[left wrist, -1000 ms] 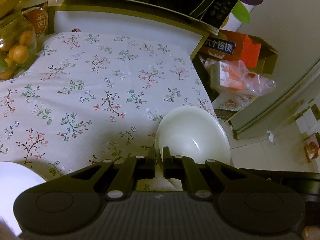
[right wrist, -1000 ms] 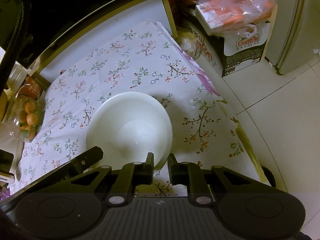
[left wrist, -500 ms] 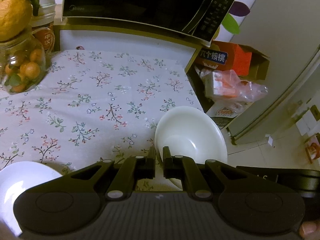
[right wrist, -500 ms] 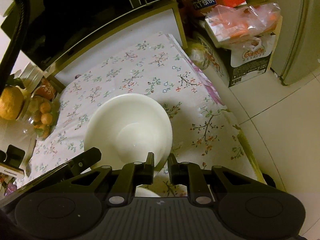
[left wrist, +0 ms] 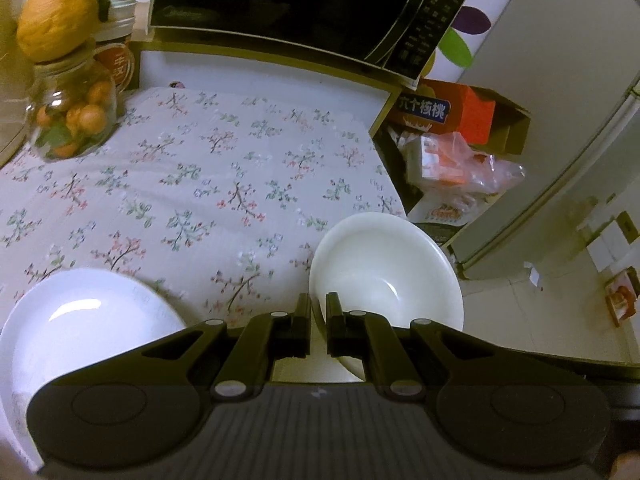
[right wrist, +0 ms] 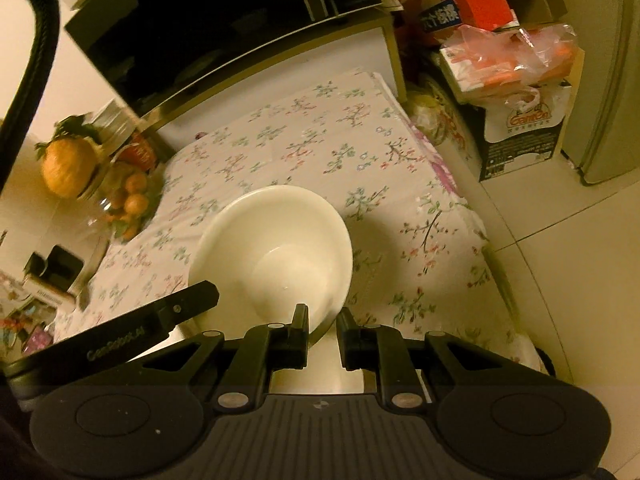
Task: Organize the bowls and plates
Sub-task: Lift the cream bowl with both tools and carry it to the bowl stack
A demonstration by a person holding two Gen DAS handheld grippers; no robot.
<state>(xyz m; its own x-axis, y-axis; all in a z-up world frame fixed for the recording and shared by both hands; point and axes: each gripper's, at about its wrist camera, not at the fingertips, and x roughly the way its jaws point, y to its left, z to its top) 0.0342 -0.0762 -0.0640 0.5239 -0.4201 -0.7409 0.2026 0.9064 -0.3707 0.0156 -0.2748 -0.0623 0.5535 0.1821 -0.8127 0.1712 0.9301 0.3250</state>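
A white bowl (left wrist: 386, 272) is held above the floral tablecloth (left wrist: 208, 184). My left gripper (left wrist: 318, 312) is shut on its near left rim. My right gripper (right wrist: 322, 322) is shut on the same bowl (right wrist: 272, 248) at its near right rim. A white plate (left wrist: 84, 328) lies on the cloth at the lower left of the left wrist view, partly hidden by the gripper body. The left gripper's body (right wrist: 120, 336) shows at the lower left of the right wrist view.
A black microwave (left wrist: 296, 4) stands on a shelf at the back. A glass jar of small oranges (left wrist: 72, 116) with a yellow fruit (left wrist: 56, 20) on top sits at the back left. Boxes and plastic bags (left wrist: 452, 152) crowd the floor right of the table. A fridge (right wrist: 600, 80) stands at the far right.
Both grippers have risen and pulled back with the bowl between them. More of the table, the microwave and the white plate have come into view.
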